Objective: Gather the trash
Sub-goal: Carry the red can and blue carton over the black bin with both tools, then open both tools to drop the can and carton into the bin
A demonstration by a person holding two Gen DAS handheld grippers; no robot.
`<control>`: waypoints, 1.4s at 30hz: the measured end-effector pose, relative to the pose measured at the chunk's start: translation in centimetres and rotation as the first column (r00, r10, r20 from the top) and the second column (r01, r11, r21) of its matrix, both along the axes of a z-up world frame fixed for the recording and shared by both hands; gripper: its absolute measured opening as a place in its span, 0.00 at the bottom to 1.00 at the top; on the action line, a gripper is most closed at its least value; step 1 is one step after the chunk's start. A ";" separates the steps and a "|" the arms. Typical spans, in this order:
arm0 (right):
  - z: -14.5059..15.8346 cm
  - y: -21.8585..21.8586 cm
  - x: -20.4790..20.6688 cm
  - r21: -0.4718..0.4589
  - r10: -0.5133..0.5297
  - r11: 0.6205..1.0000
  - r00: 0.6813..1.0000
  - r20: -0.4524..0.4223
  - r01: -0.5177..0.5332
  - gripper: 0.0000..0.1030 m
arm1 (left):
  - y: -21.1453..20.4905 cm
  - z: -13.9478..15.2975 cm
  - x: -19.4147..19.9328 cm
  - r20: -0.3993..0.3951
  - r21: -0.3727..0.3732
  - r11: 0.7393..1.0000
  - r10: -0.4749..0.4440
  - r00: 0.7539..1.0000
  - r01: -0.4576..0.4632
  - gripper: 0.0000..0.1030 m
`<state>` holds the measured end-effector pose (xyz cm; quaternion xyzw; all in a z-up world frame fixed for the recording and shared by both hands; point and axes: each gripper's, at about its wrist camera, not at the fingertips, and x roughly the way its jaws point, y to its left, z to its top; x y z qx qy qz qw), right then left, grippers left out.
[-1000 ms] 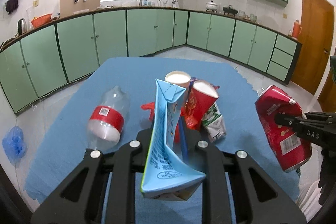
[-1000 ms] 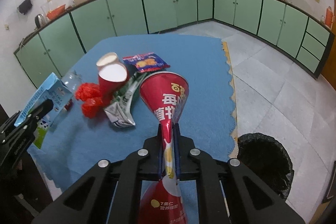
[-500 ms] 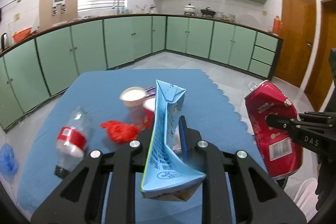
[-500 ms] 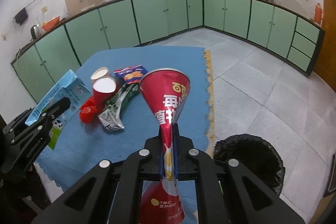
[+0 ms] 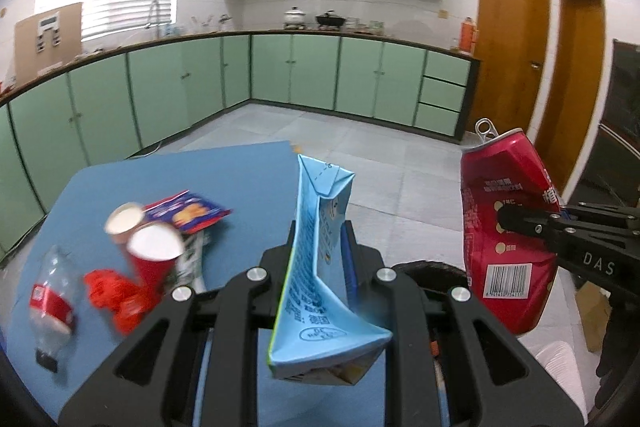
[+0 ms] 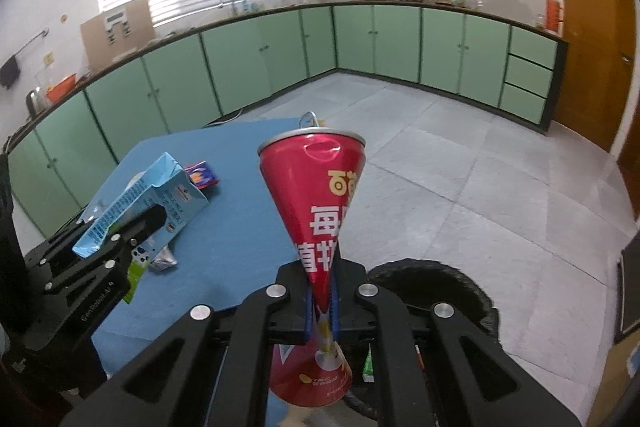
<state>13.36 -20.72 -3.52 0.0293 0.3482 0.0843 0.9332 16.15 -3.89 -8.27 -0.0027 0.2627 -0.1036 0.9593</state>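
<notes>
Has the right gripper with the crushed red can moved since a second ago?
Yes. In the right wrist view, the right gripper, shut on the red can, has swung off the blue table toward the black bin.

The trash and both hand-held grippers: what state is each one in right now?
Left hand-held gripper: shut on the blue carton.
Blue carton: squashed flat, held up.
Right hand-held gripper: shut on the red can.
Red can: crushed, pinched mid-body.
Plastic bottle: lying on the blue mat.
Black bin: open.
</notes>
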 end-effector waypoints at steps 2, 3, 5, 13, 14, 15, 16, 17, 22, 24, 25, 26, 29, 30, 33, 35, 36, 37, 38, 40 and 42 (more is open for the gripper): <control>0.0 -1.2 0.0 0.005 -0.026 1.000 1.000 0.002 0.026 0.06 | -1.4 0.0 0.3 0.005 0.001 1.000 -0.024 1.000 0.024 0.17; 0.0 -2.1 -0.1 0.010 -0.044 0.999 0.999 0.002 0.044 0.06 | -2.2 0.0 0.5 0.006 0.001 0.999 -0.040 0.999 0.040 0.17; -0.3 -3.4 -0.1 0.015 -0.074 0.997 0.997 -0.001 0.074 0.06 | -3.6 -0.2 0.9 0.006 0.003 0.998 -0.064 0.998 0.064 0.17; -3.0 -8.0 0.3 0.008 -0.179 0.984 0.983 -0.049 0.179 0.06 | -9.2 -2.0 2.9 -0.027 0.013 0.987 -0.163 0.986 0.163 0.17; -3.5 -8.6 0.4 0.009 -0.192 0.981 0.980 -0.058 0.192 0.06 | -9.7 -2.4 3.1 -0.035 0.017 0.985 -0.172 0.985 0.173 0.17; -4.0 -9.1 0.5 0.011 -0.200 0.979 0.977 -0.066 0.202 0.06 | -10.1 -2.7 3.4 -0.041 0.018 0.984 -0.179 0.983 0.180 0.17; -4.5 -9.7 0.7 0.013 -0.210 0.977 0.975 -0.077 0.211 0.06 | -10.7 -3.1 3.7 -0.051 0.019 0.981 -0.190 0.980 0.191 0.17; -4.9 -10.2 0.8 0.014 -0.216 0.976 0.973 -0.085 0.218 0.06 | -11.3 -3.5 4.2 -0.061 0.022 0.980 -0.198 0.978 0.200 0.17; -7.8 -12.9 1.8 0.010 -0.251 0.967 0.957 -0.144 0.255 0.06 | -13.7 -5.5 5.9 -0.114 0.031 0.971 -0.231 0.966 0.236 0.17; -8.9 -13.7 2.3 0.012 -0.259 0.964 0.951 -0.169 0.265 0.06 | -14.6 -6.3 6.7 -0.137 0.034 0.968 -0.243 0.960 0.250 0.17; -9.4 -14.0 2.3 0.012 -0.263 0.963 0.948 -0.178 0.270 0.06 | -15.0 -6.8 7.1 -0.153 0.032 0.965 -0.251 0.956 0.259 0.17; -9.7 -14.3 2.4 0.013 -0.265 0.962 0.946 -0.187 0.273 0.06 | -15.5 -7.3 7.4 -0.171 0.029 0.963 -0.261 0.950 0.270 0.17; -11.0 -15.3 2.8 0.012 -0.275 0.959 0.936 -0.219 0.284 0.11 | -16.4 -8.5 8.0 -0.211 0.031 0.957 -0.277 0.938 0.289 0.19; -11.4 -15.6 2.8 0.011 -0.279 0.957 0.933 -0.228 0.289 0.18 | -16.7 -8.9 8.2 -0.222 0.032 0.954 -0.284 0.933 0.298 0.21; -11.6 -16.4 2.6 0.009 -0.297 0.952 0.927 -0.230 0.307 0.31 | -17.0 -9.1 8.3 -0.224 0.032 0.951 -0.293 0.929 0.307 0.37; -11.5 -16.8 2.4 0.007 -0.308 0.948 0.925 -0.221 0.317 0.37 | -16.9 -9.1 8.2 -0.223 0.023 0.951 -0.297 0.929 0.309 0.42; -11.4 -17.1 2.6 0.007 -0.311 0.947 0.925 -0.217 0.320 0.41 | -16.9 -9.0 8.2 -0.222 0.019 0.951 -0.297 0.929 0.309 0.44; -11.2 -17.3 2.7 0.008 -0.315 0.946 0.925 -0.213 0.324 0.43 | -17.0 -8.9 8.4 -0.221 0.019 0.952 -0.295 0.929 0.307 0.44; -11.0 -17.4 2.5 0.010 -0.321 0.944 0.924 -0.207 0.330 0.44 | -17.0 -8.9 8.3 -0.219 0.020 0.952 -0.293 0.931 0.304 0.44; -10.6 -17.6 2.2 0.009 -0.331 0.941 0.923 -0.194 0.340 0.51 | -16.6 -8.3 8.2 -0.207 0.015 0.956 -0.285 0.936 0.294 0.44; -9.9 -17.5 1.9 -0.003 -0.341 0.938 0.924 -0.173 0.346 0.58 | -16.1 -7.5 7.9 -0.190 0.013 0.959 -0.275 0.942 0.283 0.46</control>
